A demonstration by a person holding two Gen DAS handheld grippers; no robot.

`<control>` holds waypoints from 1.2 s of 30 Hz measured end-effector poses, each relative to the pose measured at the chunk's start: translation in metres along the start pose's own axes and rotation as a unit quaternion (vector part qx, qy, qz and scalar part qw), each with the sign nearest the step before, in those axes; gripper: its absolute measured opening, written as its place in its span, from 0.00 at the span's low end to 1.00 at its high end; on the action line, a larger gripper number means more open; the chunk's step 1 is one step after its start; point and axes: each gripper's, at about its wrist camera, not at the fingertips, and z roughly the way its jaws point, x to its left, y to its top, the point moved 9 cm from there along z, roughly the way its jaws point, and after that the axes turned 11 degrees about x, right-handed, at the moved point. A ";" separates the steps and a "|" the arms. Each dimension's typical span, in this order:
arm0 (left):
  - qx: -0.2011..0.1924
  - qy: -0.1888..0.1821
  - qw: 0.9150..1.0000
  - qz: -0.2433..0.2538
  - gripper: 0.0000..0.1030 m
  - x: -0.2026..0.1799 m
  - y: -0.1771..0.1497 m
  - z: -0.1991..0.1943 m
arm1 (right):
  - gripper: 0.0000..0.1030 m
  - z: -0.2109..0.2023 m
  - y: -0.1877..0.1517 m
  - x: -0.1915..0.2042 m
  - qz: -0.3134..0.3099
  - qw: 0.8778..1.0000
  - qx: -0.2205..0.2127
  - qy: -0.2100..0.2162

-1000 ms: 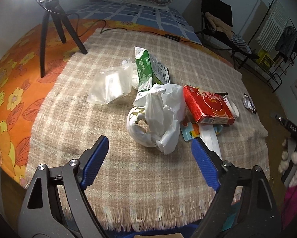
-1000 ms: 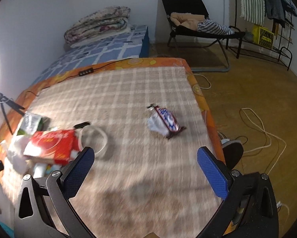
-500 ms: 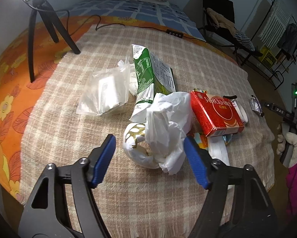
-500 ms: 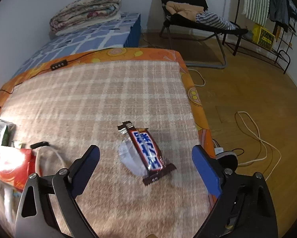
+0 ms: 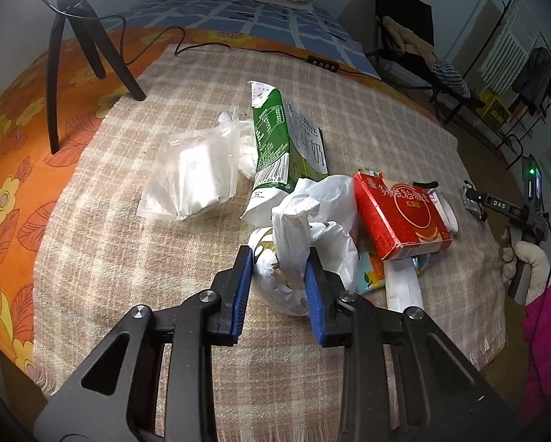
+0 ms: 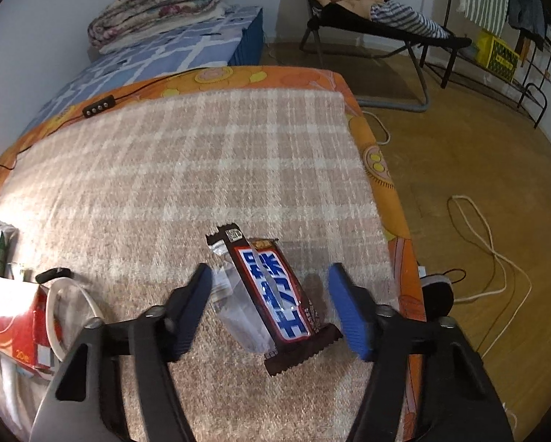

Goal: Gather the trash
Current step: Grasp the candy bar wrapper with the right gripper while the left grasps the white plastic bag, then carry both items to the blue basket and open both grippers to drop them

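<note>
Btwn right hand-held gripper [image 6: 271, 304] pads: wrapper [image 6: 271, 291] lengthwise.

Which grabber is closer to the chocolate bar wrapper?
The right one. The right gripper has its open fingers on either side of the chocolate bar wrapper. The left gripper is over at the trash pile, closing around the white plastic bag.

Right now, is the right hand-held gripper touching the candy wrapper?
Apart. The right wrist view shows the right hand-held gripper open, with blanket visible between each blue pad and the candy wrapper.
</note>
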 end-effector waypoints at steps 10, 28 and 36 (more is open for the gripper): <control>-0.018 -0.001 1.000 0.007 0.20 -0.003 -0.004 -0.014 | 0.08 -0.013 -0.012 -0.001 0.023 0.999 -0.004 0.048; -0.070 -0.037 0.997 0.023 0.19 -0.003 -0.034 -0.092 | 0.08 -0.119 -0.042 0.063 -0.034 0.990 -0.081 0.106; -0.078 -0.023 0.995 0.055 0.19 -0.002 -0.080 -0.121 | 0.08 -0.166 -0.107 0.125 -0.097 0.980 -0.087 0.153</control>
